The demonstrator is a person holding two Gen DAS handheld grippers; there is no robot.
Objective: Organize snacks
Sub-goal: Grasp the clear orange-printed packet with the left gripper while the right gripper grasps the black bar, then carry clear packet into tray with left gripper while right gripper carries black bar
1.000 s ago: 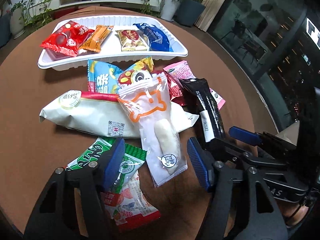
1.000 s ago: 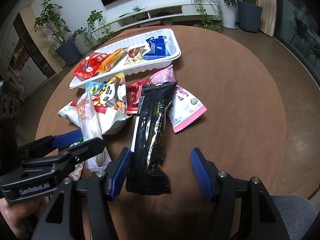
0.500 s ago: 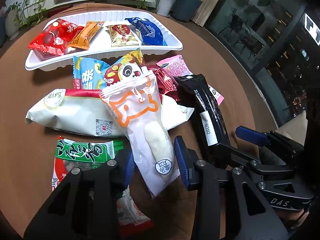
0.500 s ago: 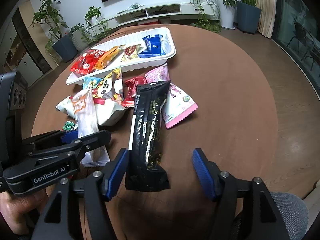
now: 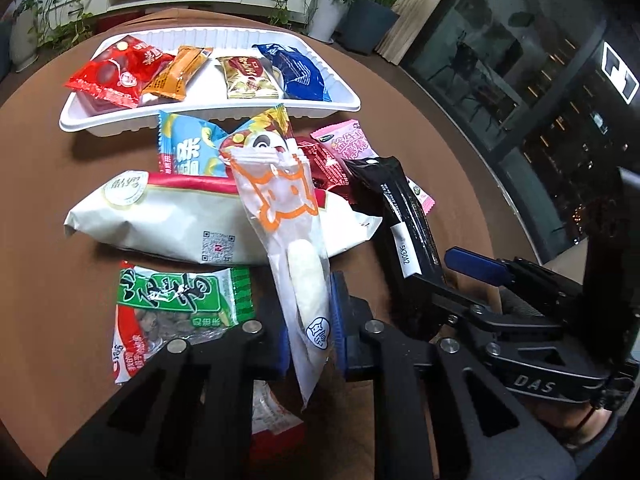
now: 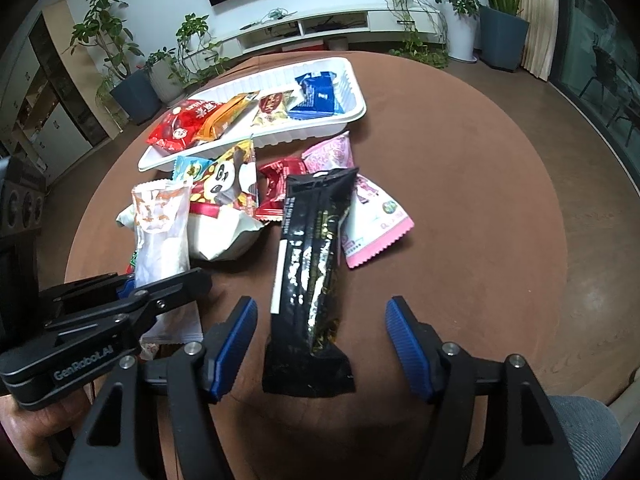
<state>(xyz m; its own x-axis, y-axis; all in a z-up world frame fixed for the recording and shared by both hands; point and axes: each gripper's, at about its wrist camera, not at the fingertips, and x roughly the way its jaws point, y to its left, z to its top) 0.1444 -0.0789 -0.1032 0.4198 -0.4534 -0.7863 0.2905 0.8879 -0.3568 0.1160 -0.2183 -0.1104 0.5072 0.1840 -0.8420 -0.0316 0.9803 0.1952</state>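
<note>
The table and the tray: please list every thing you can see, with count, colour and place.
table: one, brown, round, under everything
tray: one, white, far side
tray snacks: four, red, orange, gold, blue, in a row
clear packet with orange cat: one, on the white bag
white bag: one, middle
black packet: one, between the right tongs' open fingers
green packet: one, near left
pink packet: one, right
left tongs: shut on clear packet
right tongs: open
</note>
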